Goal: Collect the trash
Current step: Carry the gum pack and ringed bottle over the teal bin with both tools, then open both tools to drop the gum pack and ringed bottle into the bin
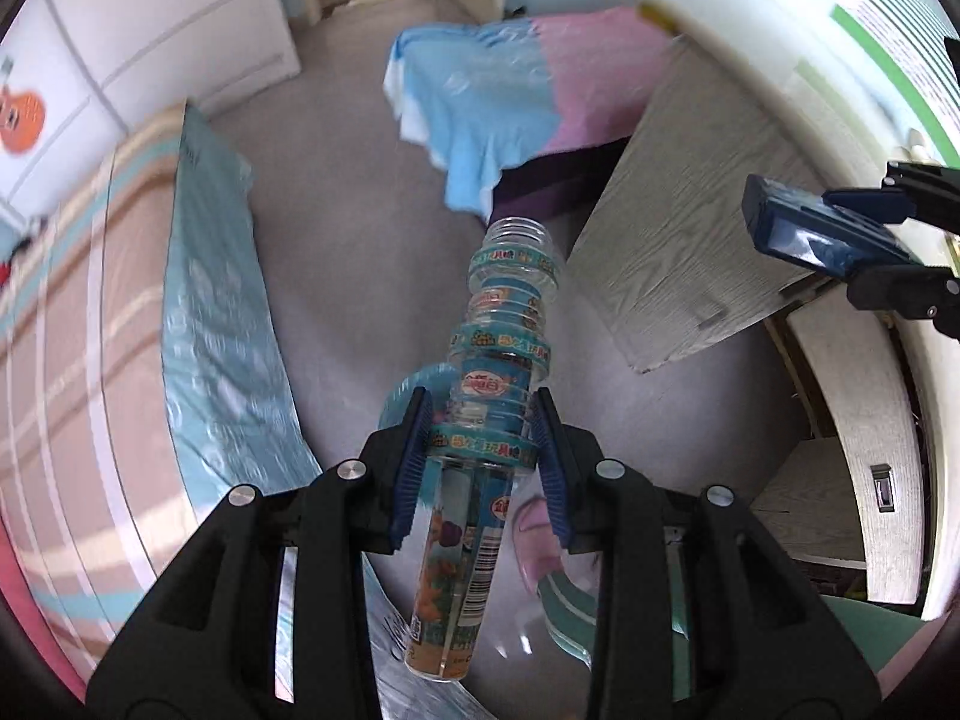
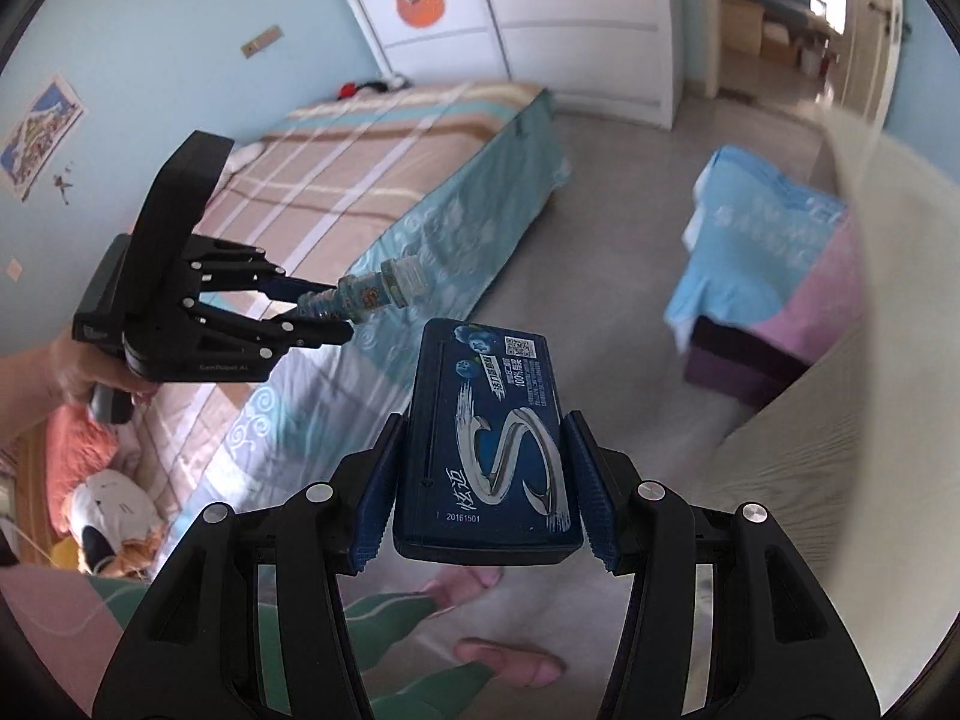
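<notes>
My left gripper (image 1: 483,420) is shut on a clear plastic bottle (image 1: 480,438) with a teal and orange label and an open mouth, held in the air above the floor. The same gripper (image 2: 336,315) and bottle (image 2: 372,294) show at the left of the right wrist view. My right gripper (image 2: 483,450) is shut on a flat dark blue box (image 2: 486,438) printed with a silver S. That box (image 1: 798,234) and the right gripper (image 1: 774,222) show at the right edge of the left wrist view.
A bed (image 2: 336,180) with a striped cover lies on the left. A low seat under a blue and pink cloth (image 1: 492,96) stands ahead. A grey wooden desk top (image 1: 696,192) is on the right. The person's legs and pink slippers (image 2: 510,663) are below.
</notes>
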The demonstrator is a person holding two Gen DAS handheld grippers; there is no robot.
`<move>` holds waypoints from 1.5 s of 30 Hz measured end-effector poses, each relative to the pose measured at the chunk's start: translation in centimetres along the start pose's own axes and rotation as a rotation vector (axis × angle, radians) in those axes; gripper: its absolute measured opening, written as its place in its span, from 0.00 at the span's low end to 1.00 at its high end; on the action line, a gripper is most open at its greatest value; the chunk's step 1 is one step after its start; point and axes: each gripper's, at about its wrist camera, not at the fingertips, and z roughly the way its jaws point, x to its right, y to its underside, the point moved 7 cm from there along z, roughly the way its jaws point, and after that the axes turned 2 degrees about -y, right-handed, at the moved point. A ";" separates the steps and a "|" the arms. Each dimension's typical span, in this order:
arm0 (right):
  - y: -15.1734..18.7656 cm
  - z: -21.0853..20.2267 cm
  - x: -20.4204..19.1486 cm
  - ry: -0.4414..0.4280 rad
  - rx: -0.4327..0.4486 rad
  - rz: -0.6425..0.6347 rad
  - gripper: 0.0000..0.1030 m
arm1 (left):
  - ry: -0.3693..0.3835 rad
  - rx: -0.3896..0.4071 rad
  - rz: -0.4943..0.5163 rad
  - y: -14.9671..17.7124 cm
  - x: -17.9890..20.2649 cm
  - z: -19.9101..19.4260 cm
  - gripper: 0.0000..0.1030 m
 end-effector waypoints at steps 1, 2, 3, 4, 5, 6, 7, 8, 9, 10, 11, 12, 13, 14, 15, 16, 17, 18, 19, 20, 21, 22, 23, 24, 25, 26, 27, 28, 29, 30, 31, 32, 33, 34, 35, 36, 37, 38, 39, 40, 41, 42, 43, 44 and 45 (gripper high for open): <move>0.0 1.6 -0.1 -0.014 -0.019 0.012 0.52 | 0.003 -0.014 -0.015 0.5 -0.7 0.9 0.31; 0.1 3.3 -0.2 -0.023 -0.040 0.022 0.52 | 0.003 -0.034 -0.026 1.2 -1.5 2.3 0.31; 0.4 5.0 -0.2 -0.029 -0.066 0.030 0.52 | 0.008 -0.050 -0.033 1.9 -1.9 3.5 0.31; 0.7 7.2 0.0 -0.039 -0.096 0.039 0.52 | 0.015 -0.065 -0.040 2.4 -2.3 4.8 0.31; 1.2 8.7 -0.1 -0.040 -0.118 0.044 0.52 | 0.018 -0.079 -0.042 3.1 -2.5 5.9 0.31; 1.8 10.9 0.2 -0.041 -0.153 0.052 0.52 | 0.019 -0.102 -0.048 3.7 -3.0 7.9 0.31; 2.0 13.0 0.4 -0.044 -0.180 0.066 0.52 | 0.022 -0.118 -0.057 4.2 -3.5 9.4 0.31; 2.7 14.7 0.8 -0.047 -0.208 0.083 0.52 | 0.029 -0.134 -0.068 4.7 -3.9 10.9 0.31; 3.4 17.0 1.2 -0.049 -0.240 0.099 0.52 | 0.042 -0.153 -0.082 5.2 -4.2 12.8 0.31; 4.0 18.8 1.4 -0.056 -0.265 0.114 0.52 | 0.049 -0.171 -0.090 5.9 -4.6 14.4 0.31; 4.7 20.8 1.8 -0.055 -0.291 0.127 0.52 | 0.055 -0.184 -0.099 6.4 -4.8 16.0 0.31; 5.4 23.0 2.3 -0.058 -0.317 0.144 0.52 | 0.068 -0.201 -0.112 6.9 -5.0 17.9 0.31; 5.9 24.8 2.7 -0.061 -0.339 0.159 0.52 | 0.070 -0.219 -0.125 7.4 -5.3 19.7 0.31; 6.8 26.5 3.0 -0.055 -0.357 0.167 0.52 | 0.076 -0.235 -0.138 8.0 -5.6 21.6 0.31; 7.4 28.6 3.5 -0.053 -0.379 0.182 0.52 | 0.086 -0.251 -0.157 8.5 -5.6 23.2 0.31; 8.2 30.2 4.0 -0.055 -0.397 0.199 0.52 | 0.084 -0.274 -0.172 9.0 -5.9 24.8 0.31; 9.0 31.8 4.2 -0.055 -0.412 0.215 0.52 | 0.078 -0.294 -0.177 9.7 -6.1 26.3 0.31; 9.6 33.6 4.5 -0.052 -0.429 0.224 0.52 | 0.074 -0.308 -0.185 10.3 -6.4 27.9 0.31; 9.7 35.3 4.9 -0.052 -0.443 0.229 0.52 | 0.075 -0.325 -0.193 10.9 -6.6 29.3 0.31; 10.2 36.6 5.3 -0.052 -0.458 0.236 0.52 | 0.073 -0.343 -0.200 11.4 -6.7 30.3 0.31; 10.6 37.8 5.4 -0.051 -0.474 0.239 0.52 | 0.064 -0.361 -0.207 12.0 -7.0 31.4 0.31; 11.0 39.1 5.5 -0.047 -0.490 0.237 0.52 | 0.067 -0.375 -0.221 12.5 -7.3 32.3 0.31; 11.3 40.1 5.7 -0.042 -0.506 0.232 0.52 | 0.074 -0.388 -0.238 12.9 -7.6 33.1 0.31; 11.7 41.2 5.7 -0.037 -0.525 0.225 0.52 | 0.074 -0.395 -0.252 13.1 -7.8 33.6 0.31; 11.8 42.2 5.8 -0.041 -0.535 0.231 0.53 | 0.080 -0.401 -0.265 13.3 -8.0 34.2 0.31; 12.0 42.6 6.1 -0.043 -0.543 0.240 0.53 | 0.083 -0.407 -0.269 13.5 -8.1 34.6 0.31; 12.2 43.3 6.2 -0.036 -0.551 0.248 0.54 | 0.083 -0.421 -0.268 13.7 -8.2 35.3 0.31; 12.2 43.7 6.3 -0.036 -0.551 0.251 0.54 | 0.082 -0.431 -0.260 13.8 -8.1 35.8 0.31; 12.3 44.0 6.5 -0.036 -0.554 0.247 0.55 | 0.072 -0.438 -0.247 13.9 -8.1 36.1 0.32; 12.4 44.5 6.7 -0.031 -0.561 0.243 0.59 | 0.056 -0.445 -0.234 14.0 -8.1 36.3 0.43; 12.3 44.8 6.8 -0.024 -0.567 0.240 0.60 | 0.045 -0.449 -0.227 14.0 -7.9 36.3 0.49; 12.2 44.8 6.8 -0.021 -0.563 0.235 0.61 | 0.037 -0.446 -0.223 13.9 -8.1 36.5 0.54; 12.1 44.7 6.9 -0.020 -0.556 0.232 0.62 | 0.044 -0.438 -0.224 13.8 -8.2 36.5 0.54; 11.9 44.5 6.9 -0.022 -0.549 0.233 0.62 | 0.047 -0.434 -0.223 13.8 -8.1 36.4 0.54; 12.0 44.2 7.3 -0.023 -0.545 0.236 0.62 | 0.043 -0.434 -0.221 13.8 -8.2 36.3 0.54; 12.1 44.1 7.5 -0.021 -0.544 0.237 0.62 | 0.042 -0.434 -0.221 13.8 -8.2 36.1 0.54; 12.0 43.8 7.7 -0.024 -0.539 0.243 0.62 | 0.045 -0.437 -0.225 13.9 -8.2 36.0 0.55; 12.0 43.5 7.7 -0.027 -0.533 0.250 0.62 | 0.044 -0.438 -0.232 14.0 -8.3 35.9 0.56; 12.0 43.1 7.9 -0.022 -0.532 0.252 0.62 | 0.045 -0.437 -0.241 14.1 -8.3 35.5 0.56; 12.0 42.5 8.0 -0.022 -0.524 0.254 0.62 | 0.053 -0.436 -0.252 14.3 -8.3 35.1 0.56; 11.9 42.0 8.0 -0.027 -0.516 0.263 0.62 | 0.056 -0.433 -0.260 14.4 -8.2 34.8 0.56; 11.9 41.5 8.0 -0.029 -0.511 0.271 0.62 | 0.058 -0.426 -0.266 14.6 -8.2 34.1 0.56; 11.8 41.1 8.0 -0.026 -0.507 0.277 0.62 | 0.060 -0.421 -0.270 14.7 -8.1 33.6 0.56; 11.7 40.5 7.9 -0.027 -0.495 0.282 0.62 | 0.059 -0.416 -0.274 14.8 -7.9 32.9 0.56; 11.5 39.8 7.8 -0.030 -0.482 0.288 0.62 | 0.059 -0.410 -0.278 14.9 -7.8 32.4 0.58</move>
